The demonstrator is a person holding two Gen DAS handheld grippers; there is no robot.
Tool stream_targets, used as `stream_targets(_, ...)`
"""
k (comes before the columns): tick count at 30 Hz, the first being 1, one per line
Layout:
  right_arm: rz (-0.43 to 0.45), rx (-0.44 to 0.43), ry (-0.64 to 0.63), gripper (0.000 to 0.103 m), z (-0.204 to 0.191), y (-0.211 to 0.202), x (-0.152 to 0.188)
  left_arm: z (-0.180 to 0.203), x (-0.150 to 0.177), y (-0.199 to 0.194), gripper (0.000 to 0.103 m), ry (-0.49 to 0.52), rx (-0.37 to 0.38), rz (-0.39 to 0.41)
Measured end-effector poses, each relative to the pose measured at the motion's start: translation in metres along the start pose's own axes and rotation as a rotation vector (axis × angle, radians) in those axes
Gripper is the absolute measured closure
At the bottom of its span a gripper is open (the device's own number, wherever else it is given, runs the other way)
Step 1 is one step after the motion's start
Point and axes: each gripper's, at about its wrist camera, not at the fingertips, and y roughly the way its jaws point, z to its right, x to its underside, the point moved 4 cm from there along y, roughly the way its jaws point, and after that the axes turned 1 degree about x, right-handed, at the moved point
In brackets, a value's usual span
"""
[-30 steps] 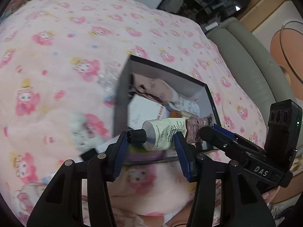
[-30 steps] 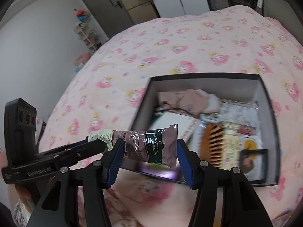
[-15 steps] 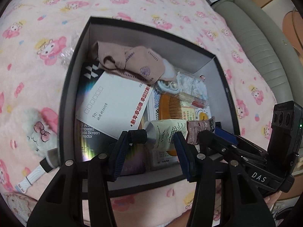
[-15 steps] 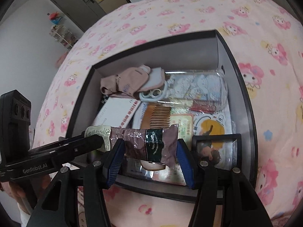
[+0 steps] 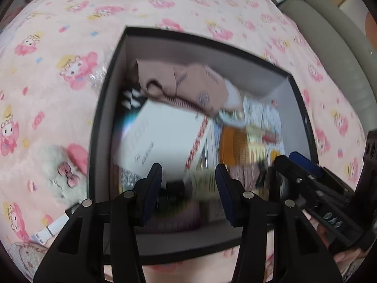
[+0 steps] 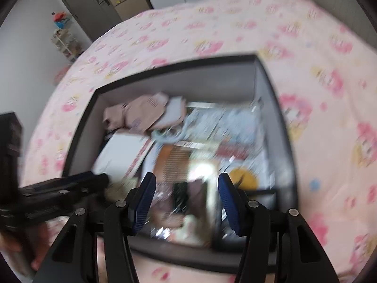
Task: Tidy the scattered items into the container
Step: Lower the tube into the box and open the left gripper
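Here both tongs, left (image 5: 188, 184) and right (image 6: 186, 193), gape empty above the black rectangular box (image 5: 103, 108); only the left view shows a fluffy white plush (image 5: 62, 172) on the bed.

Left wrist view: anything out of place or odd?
Nothing looks spilled or damaged. A fluffy white plush and a white strap lie on the blanket, outside the box on its left. Box contents are too blurred to judge.

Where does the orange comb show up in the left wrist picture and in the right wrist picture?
Left wrist: the comb lies right of centre, inside the box, beside the white envelope.
Right wrist: the comb sits near the centre, just above the right claw.
Shared landmark: the beige cloth at the box's far end.
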Motion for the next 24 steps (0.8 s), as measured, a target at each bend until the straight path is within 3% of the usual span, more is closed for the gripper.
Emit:
stream_targets(1,0.001,0.017,-0.018,0.062,-0.002,0.003,-0.002,0.001,-0.003,0.001,0.062,0.0,-0.004,0.009)
stream_targets(8,-0.063,0.059,-0.116,0.066,-0.021,0.027,0.0,0.012,0.006,0.028,0.069,0.018,-0.028,-0.051)
stream_targets(14,-0.2,-0.022,-0.094,0.066,-0.017,0.034,0.021,0.003,0.028,0.028,0.07,0.012,-0.006,-0.107)
stream_targets(19,-0.142,0.01,-0.13,0.066,-0.021,0.022,0.026,-0.004,0.032,0.01,0.07,0.001,0.045,-0.07)
stream_targets(24,0.024,0.075,-0.179,0.066,-0.028,-0.014,0.028,-0.009,0.04,-0.023,0.069,0.012,0.097,0.013)
